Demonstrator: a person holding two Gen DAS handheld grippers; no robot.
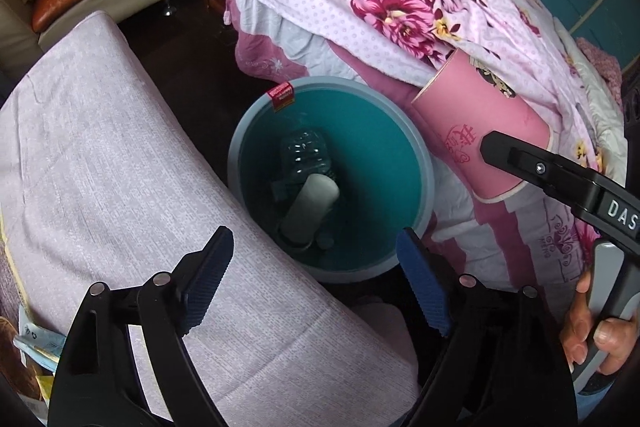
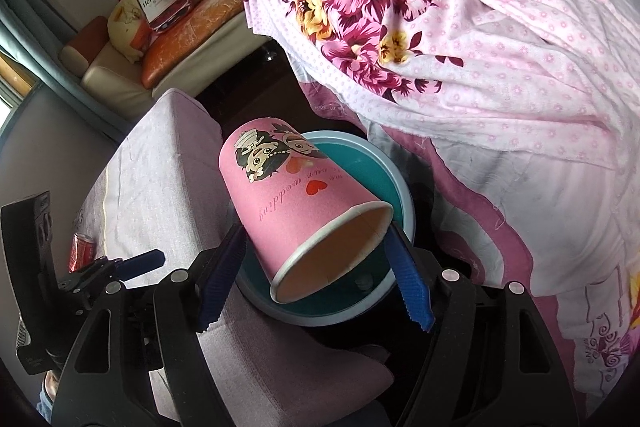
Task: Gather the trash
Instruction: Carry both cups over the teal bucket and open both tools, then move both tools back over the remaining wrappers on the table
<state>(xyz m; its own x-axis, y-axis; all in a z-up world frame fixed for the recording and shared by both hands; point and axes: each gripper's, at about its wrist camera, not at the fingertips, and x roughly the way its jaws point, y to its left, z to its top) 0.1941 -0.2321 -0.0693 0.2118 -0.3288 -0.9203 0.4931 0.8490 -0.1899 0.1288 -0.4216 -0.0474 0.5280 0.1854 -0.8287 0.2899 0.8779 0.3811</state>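
The right gripper (image 2: 316,279) clamps the pink paper cup (image 2: 296,195) tilted, mouth nearest, over the bin (image 2: 404,203), while the left gripper (image 1: 320,283) gapes empty

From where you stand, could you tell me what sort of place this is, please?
Most likely a lived-in bedroom or bed-sitting room at home: a floral bedsheet heaped over bedding, a cushioned sofa against the wall, and a small teal bin on the dark floor.
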